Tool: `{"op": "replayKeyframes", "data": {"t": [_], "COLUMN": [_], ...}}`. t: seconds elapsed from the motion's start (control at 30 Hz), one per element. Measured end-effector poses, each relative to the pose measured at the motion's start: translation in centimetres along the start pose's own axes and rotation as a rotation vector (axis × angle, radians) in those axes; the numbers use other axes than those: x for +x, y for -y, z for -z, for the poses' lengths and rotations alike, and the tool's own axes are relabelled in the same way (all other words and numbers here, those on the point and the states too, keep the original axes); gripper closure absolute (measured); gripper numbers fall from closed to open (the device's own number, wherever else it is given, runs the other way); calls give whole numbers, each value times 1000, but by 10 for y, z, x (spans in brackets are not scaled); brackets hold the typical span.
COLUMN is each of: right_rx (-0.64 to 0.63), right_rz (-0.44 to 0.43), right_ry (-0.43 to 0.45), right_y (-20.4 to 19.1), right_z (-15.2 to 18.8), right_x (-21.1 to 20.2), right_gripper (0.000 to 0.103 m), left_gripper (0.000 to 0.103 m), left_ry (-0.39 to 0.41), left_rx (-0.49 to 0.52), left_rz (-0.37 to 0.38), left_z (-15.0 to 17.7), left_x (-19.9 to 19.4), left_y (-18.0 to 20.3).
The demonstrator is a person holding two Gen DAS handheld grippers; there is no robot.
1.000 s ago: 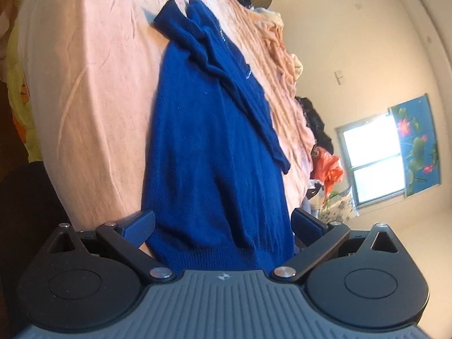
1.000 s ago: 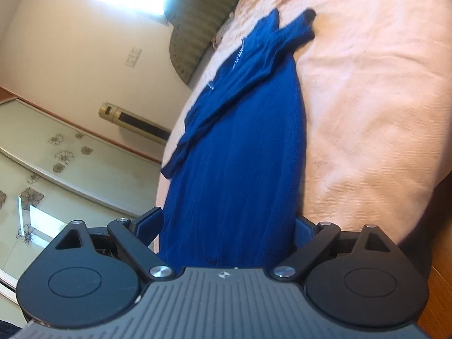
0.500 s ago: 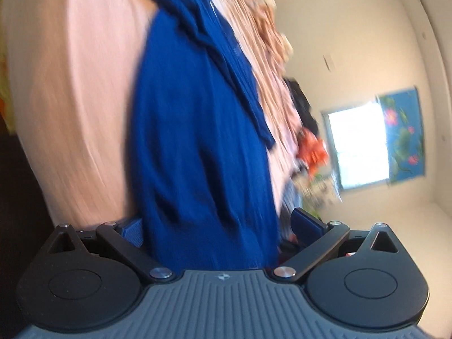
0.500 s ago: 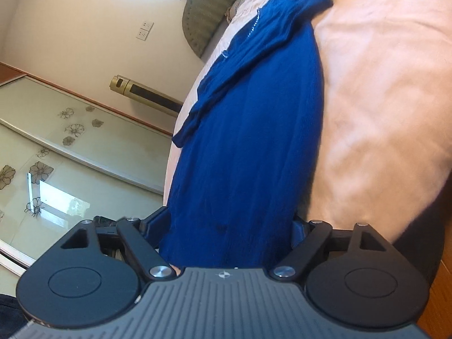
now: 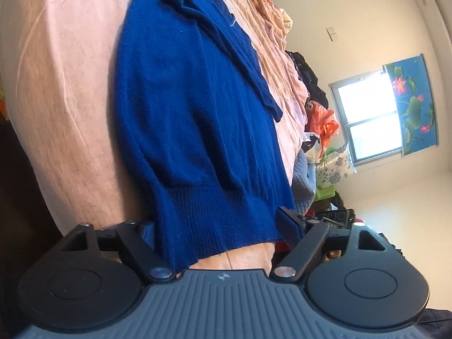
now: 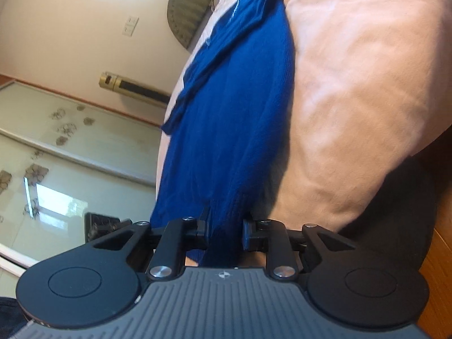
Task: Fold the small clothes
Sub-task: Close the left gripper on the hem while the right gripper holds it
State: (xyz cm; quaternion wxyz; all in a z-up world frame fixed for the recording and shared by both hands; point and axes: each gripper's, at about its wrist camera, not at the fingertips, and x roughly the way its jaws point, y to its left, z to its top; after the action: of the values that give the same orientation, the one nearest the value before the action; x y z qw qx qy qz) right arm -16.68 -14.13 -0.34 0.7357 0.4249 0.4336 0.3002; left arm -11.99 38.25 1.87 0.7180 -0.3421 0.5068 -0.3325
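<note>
- the left gripper (image 5: 217, 226) is spread wide at the near edge of the bed (image 5: 65, 107), its fingers on either side of the ribbed hem of the blue sweater (image 5: 192, 118) without pinching it.
- the right gripper (image 6: 225, 230) has its fingers drawn in close on a bunched bit of that hem (image 6: 226, 226), clamped on the knit.
- the sweater (image 6: 234, 118) lies lengthwise on the bed, hem at the near edge, body running away up the mattress, a sleeve (image 5: 240, 56) folded across it.
- in the right view the knit near the hem is lifted, with a shadow on the sheet beside it.
- the bed wears a peach sheet (image 6: 353, 84), wrinkled, with bare cloth on the outer side of the sweater in each view.
- on the left gripper's far side the sheet bunches into folds, and past them a heap of clothes (image 5: 316, 107), dark and orange among them, crowds that end.
- the mattress edge (image 6: 395, 155) rounds off on the right into dark space, a strip of wooden floor (image 6: 435, 268) showing there.
- further off: a window (image 5: 370, 113) with a flowered blue curtain (image 5: 412, 101), a padded headboard (image 6: 192, 8), a wall socket (image 6: 130, 26), and glossy wardrobe doors (image 6: 70, 155) with flower prints.
</note>
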Motion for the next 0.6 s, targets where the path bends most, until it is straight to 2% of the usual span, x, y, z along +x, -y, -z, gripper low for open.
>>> {"op": "replayKeyframes", "data": {"t": [0.03,0.07,0.1,0.13,0.2,0.23,0.27,0.3,0.33,0.47,0.6], "right_rx": [6,13,23,34,39,30,14,-2,-26,-66,-116], "right_rz": [-6,-7,-15,-24,-19,-14,2,33,54,43,3], "right_ry": [12,24,37,46,38,23,1,-18,-16,32,65], "right_y": [1,3,4,6,8,7,5,3,3,-7,-25], "right_z": [0,-1,-1,-2,-2,0,0,1,2,5,-7], "right_x": [-2,-3,-4,-4,-1,3,7,10,8,-2,-11], "right_gripper": [71,61,55,55,56,60,81,90,90,90,90], "left_gripper": [32,36,46,58,69,74,78,88,95,96,96], "left_ry": [3,8,10,15,18,22,24,27,28,44,110], "left_rx": [-1,2,11,21,46,60,71,83,98,159,199], "left_rz": [-6,-19,-35,-55,-102,-118,-136,-157,-185,-207,-114], "left_z": [0,0,1,2,4,5,6,7,7,8,-4], "left_x": [0,1,1,1,2,2,2,1,0,-7,-24], "left_y": [0,0,0,1,2,4,4,5,5,13,27]}}
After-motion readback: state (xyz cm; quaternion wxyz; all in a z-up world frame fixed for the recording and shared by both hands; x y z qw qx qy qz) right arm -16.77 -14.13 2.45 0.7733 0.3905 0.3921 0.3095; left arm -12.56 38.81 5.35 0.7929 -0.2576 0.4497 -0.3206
